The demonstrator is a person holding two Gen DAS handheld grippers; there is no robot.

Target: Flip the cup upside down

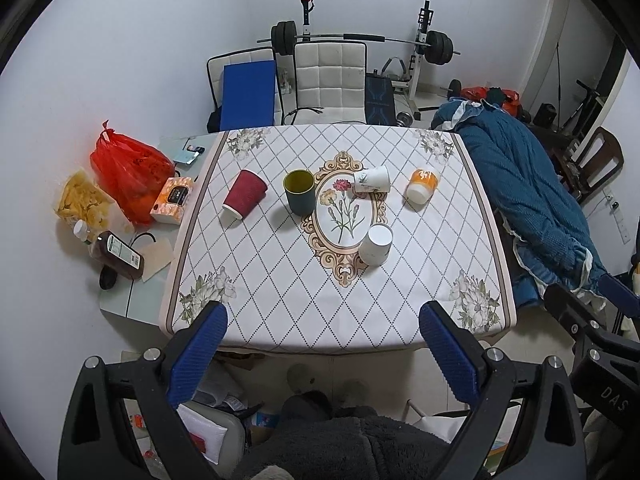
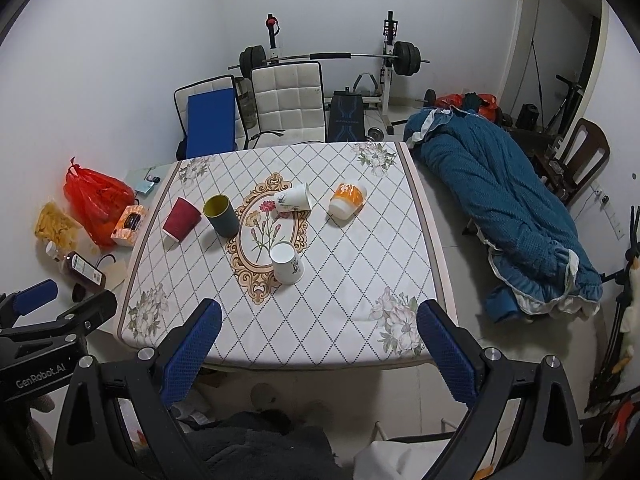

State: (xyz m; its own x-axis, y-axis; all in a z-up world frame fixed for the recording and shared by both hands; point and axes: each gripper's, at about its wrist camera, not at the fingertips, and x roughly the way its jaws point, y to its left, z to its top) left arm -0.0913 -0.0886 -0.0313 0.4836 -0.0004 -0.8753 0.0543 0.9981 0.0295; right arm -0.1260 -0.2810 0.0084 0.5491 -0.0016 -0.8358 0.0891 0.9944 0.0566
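Note:
Several cups sit on the patterned tablecloth [image 1: 280,280]. A dark green cup [image 1: 299,191] [image 2: 221,216] stands upright with its mouth up. A red ribbed cup [image 1: 244,194] [image 2: 181,219] and an orange-and-white cup [image 1: 422,185] [image 2: 347,199] stand bottom up. A white cup [image 1: 371,179] [image 2: 294,198] lies on its side. Another white cup [image 1: 376,244] [image 2: 286,262] stands bottom up. My left gripper [image 1: 322,336] is open and empty above the table's near edge. My right gripper [image 2: 320,332] is open and empty, also at the near edge.
A red plastic bag [image 1: 128,172], a snack bag [image 1: 82,202], a tissue box [image 1: 173,200] and a brown bottle [image 1: 118,256] lie left of the cloth. A blue quilt [image 1: 532,208] lies to the right. White chairs [image 1: 330,80] and a barbell rack [image 1: 360,40] stand behind.

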